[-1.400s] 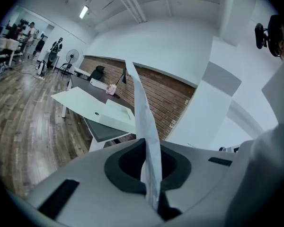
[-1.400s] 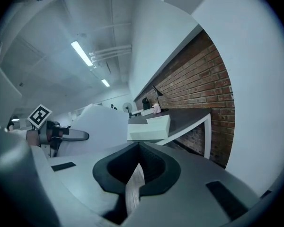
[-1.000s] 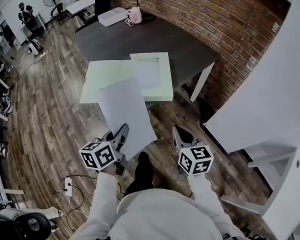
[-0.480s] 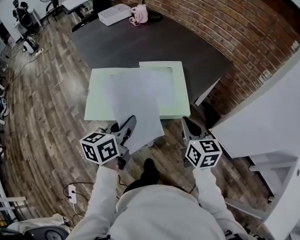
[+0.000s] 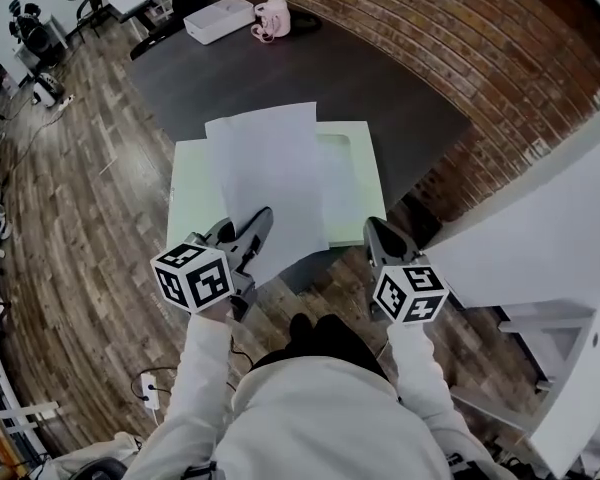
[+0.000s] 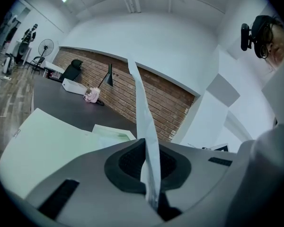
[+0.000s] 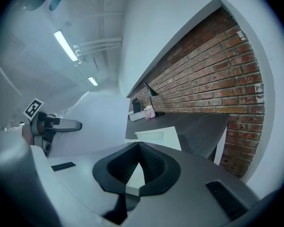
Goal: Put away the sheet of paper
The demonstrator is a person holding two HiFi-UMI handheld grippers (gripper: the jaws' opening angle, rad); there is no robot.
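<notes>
Above the pale green box (image 5: 188,200) on the dark tabletop (image 5: 380,78), your left gripper (image 5: 261,222) clamps the white paper sheet (image 5: 270,173), not yet stowed; your right gripper (image 5: 376,232) is closed, empty.

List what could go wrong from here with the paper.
1. The left hand-held gripper pinches the sheet of paper by one edge only; the rest floats unsupported over the pale green box and could buckle or catch its rim.
2. The right hand-held gripper is shut on nothing, so the sheet may land skewed.
</notes>
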